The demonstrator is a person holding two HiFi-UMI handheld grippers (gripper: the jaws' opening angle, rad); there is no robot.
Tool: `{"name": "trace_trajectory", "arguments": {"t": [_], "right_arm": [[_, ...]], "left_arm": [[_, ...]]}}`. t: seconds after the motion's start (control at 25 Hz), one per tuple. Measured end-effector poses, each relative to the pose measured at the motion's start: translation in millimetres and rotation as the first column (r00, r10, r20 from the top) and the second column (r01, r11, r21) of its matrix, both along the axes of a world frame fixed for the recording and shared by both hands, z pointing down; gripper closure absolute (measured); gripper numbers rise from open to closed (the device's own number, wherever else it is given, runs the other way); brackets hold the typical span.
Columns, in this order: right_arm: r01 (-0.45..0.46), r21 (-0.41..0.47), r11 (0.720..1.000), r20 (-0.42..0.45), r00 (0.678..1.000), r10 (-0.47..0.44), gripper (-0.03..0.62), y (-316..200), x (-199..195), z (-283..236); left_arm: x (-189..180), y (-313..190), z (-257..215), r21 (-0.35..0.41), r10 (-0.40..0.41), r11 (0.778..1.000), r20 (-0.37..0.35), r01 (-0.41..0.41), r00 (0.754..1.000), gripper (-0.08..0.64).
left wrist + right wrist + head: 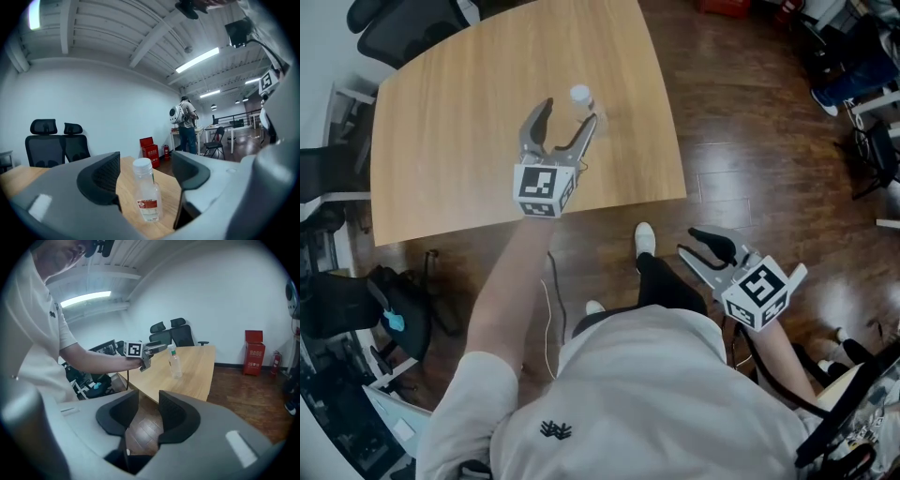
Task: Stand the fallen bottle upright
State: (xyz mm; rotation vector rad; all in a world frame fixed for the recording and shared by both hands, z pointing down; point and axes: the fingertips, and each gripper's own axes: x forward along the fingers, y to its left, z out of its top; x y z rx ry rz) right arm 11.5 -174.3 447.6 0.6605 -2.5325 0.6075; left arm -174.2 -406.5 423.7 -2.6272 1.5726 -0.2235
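Observation:
A clear plastic bottle (582, 101) with a white cap stands upright on the wooden table (450, 122), near its right-hand part. My left gripper (569, 112) is open, one jaw on each side of the bottle. In the left gripper view the bottle (148, 194) stands between the pads (104, 174) without touching either. My right gripper (692, 243) hangs over the floor, off the table's near right corner, open and empty. The right gripper view shows its own jaws (147, 411) apart, with the bottle (175, 363) and the left gripper (154, 348) far ahead.
Black office chairs (398, 28) stand at the table's far left. A red cabinet (151, 149) and a person with a backpack (185, 123) are beyond the table's end. Dark wood floor (741, 141) surrounds the table; my own shoe (644, 236) is near its edge.

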Motion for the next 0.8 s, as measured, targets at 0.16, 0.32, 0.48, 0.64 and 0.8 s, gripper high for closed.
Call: {"name": "trace_trajectory", "arguments": {"t": [0.16, 0.32, 0.48, 0.64, 0.8], "right_arm": [[-0.019, 0.107, 0.994, 0.018, 1.000, 0.017, 0.451, 18, -18, -14], [-0.058, 0.169, 0.984, 0.024, 0.998, 0.055, 0.443, 58, -33, -35], [-0.123, 0.185, 0.975, 0.037, 0.992, 0.118, 0.439, 128, -39, -59], [-0.142, 0.200, 0.969, 0.039, 0.990, 0.136, 0.433, 183, -38, -73], [-0.138, 0.229, 0.964, 0.061, 0.990, 0.127, 0.432, 226, -25, -83]], "left_arm": [[-19, 72, -30, 0.030, 0.044, 0.999, 0.040, -0.045, 0.998, 0.233], [-23, 165, -47, -0.018, 0.204, 0.979, 0.052, -0.203, 0.978, 0.239], [-39, 268, -61, -0.108, 0.365, 0.927, 0.047, -0.359, 0.930, 0.271], [-61, 354, -75, -0.121, 0.340, 0.934, 0.014, -0.336, 0.940, 0.287], [-60, 432, -61, -0.169, 0.258, 0.953, 0.027, -0.250, 0.966, 0.302]]}}
